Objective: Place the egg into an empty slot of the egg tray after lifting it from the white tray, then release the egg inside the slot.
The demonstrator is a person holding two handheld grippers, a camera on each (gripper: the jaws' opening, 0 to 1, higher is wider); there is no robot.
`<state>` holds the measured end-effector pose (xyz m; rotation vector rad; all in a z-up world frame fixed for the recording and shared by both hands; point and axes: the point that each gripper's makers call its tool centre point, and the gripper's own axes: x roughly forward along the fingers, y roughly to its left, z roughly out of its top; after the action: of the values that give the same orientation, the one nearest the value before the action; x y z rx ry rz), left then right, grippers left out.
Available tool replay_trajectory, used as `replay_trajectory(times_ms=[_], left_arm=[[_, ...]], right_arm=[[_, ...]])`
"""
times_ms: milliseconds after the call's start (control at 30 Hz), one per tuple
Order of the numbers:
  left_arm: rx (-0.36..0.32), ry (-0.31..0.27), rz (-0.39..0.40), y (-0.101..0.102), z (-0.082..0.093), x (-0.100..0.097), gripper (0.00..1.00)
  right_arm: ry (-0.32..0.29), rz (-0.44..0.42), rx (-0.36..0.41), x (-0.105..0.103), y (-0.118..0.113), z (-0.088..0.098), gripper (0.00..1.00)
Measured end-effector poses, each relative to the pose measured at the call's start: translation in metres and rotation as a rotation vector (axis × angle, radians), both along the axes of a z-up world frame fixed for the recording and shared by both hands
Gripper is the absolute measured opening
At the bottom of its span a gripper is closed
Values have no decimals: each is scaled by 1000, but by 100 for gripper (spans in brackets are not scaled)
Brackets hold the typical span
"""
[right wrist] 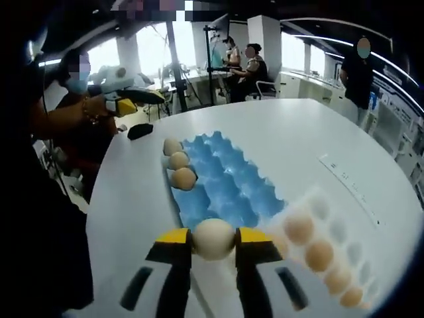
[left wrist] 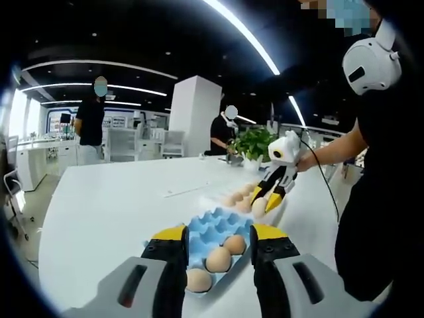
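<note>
The right gripper [right wrist: 213, 244] clamps an egg [right wrist: 213, 238] between the white tray [right wrist: 331, 212] and the blue egg tray [right wrist: 225, 179], ready for an empty slot. The left gripper [left wrist: 218, 248] hovers open.

egg tray [right wrist: 228, 182]: blue; white tray [right wrist: 334, 228]: white, on a white table [right wrist: 291, 136]. eggs [right wrist: 180, 169] in both trays tan to brown; the held egg [right wrist: 213, 238] pale cream. right gripper [right wrist: 213, 246] jaws black with yellow tips.

Egg tray [right wrist: 225, 179] beside white tray [right wrist: 331, 228]
</note>
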<state>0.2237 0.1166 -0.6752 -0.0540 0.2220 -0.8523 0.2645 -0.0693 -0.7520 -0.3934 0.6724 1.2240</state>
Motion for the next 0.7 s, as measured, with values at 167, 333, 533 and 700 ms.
replay_trajectory(times_ms=[167,333,533,700], left_arm=[[-1,0,-2,-1,0,0,37],[-1,1,-3,-1,-1,0,36],[0,3,-3,-2,-1,0,36],[2,3,-2,-1,0,0,36]], right_arm=[[4,29,14,-4,16,-1,25],[11,48,25,-6,28,-2,25],[17,68,34,-5,42,-5,25],[29,78,38,-5,50,-9,25]])
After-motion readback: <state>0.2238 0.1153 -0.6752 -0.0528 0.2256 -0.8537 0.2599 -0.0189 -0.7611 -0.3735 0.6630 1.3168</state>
